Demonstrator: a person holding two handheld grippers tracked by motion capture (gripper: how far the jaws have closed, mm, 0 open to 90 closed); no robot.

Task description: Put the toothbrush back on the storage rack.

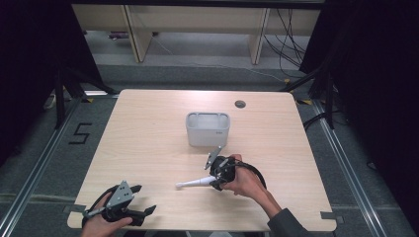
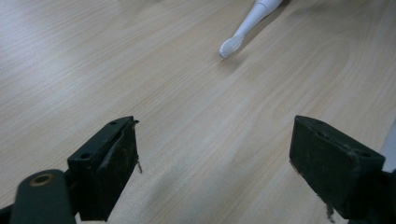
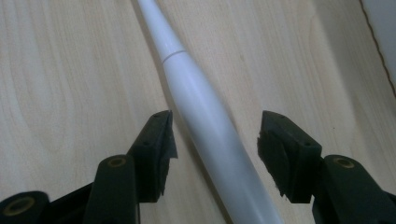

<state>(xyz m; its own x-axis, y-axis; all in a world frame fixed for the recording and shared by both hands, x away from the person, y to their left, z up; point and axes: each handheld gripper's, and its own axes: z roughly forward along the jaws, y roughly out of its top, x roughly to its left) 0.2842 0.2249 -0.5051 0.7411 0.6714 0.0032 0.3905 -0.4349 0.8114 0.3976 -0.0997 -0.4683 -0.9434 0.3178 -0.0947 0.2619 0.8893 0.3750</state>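
Note:
A white electric toothbrush [image 1: 193, 183] lies flat on the wooden table [image 1: 148, 148], brush head pointing left. My right gripper [image 1: 217, 181] sits over its handle end. In the right gripper view the thick white handle [image 3: 210, 135] lies between the two black jaws, and a gap shows on each side, so the pads do not press on it. My left gripper [image 1: 143, 200] rests at the table's front left, its jaws wide apart with nothing between them. The left gripper view shows the brush head [image 2: 231, 46] farther off on the wood.
A grey rectangular bin [image 1: 207, 128] stands at the middle of the table, just behind the right hand. A round cable hole [image 1: 240, 103] sits near the far edge. Bare wood stretches between the two grippers.

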